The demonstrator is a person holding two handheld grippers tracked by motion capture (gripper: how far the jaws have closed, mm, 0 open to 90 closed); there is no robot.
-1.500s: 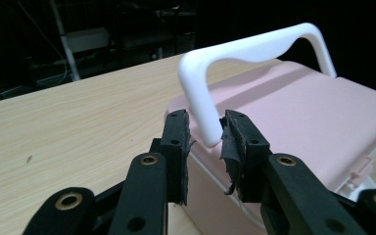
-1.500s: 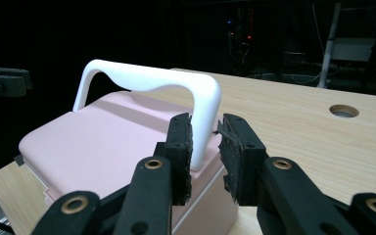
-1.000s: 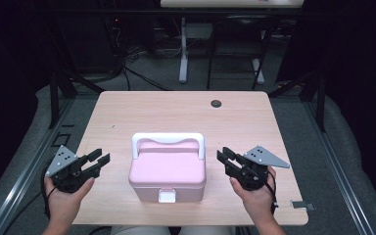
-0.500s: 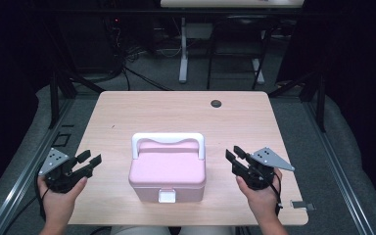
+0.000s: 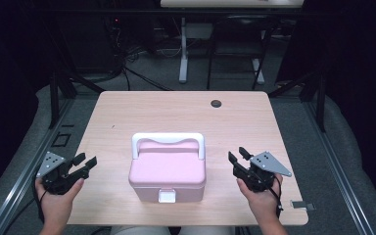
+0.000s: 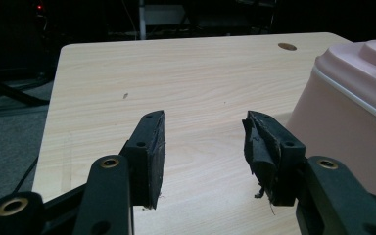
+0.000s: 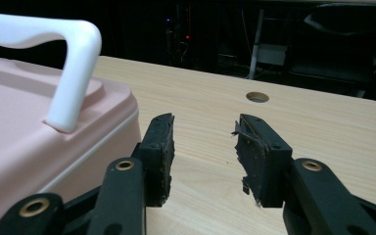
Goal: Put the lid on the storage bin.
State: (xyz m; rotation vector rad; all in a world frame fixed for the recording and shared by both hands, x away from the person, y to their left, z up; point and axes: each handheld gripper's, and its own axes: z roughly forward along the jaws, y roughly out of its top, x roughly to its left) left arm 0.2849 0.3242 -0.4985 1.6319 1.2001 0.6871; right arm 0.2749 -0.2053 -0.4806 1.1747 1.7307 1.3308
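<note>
Pink box [image 5: 167, 171] sits between left gripper [image 5: 84, 165] and right gripper [image 5: 237, 157].

A pale wooden tabletop [image 5: 176, 112] lay under both tools, its round cable hole [image 5: 216, 103] far ahead of them near the back edge.

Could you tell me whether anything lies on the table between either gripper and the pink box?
Nothing visible does. The left gripper and right gripper flank the pink box, each with empty, open jaws and only bare table across the gap. Both stand apart from the box, whose white handle is up.
</note>
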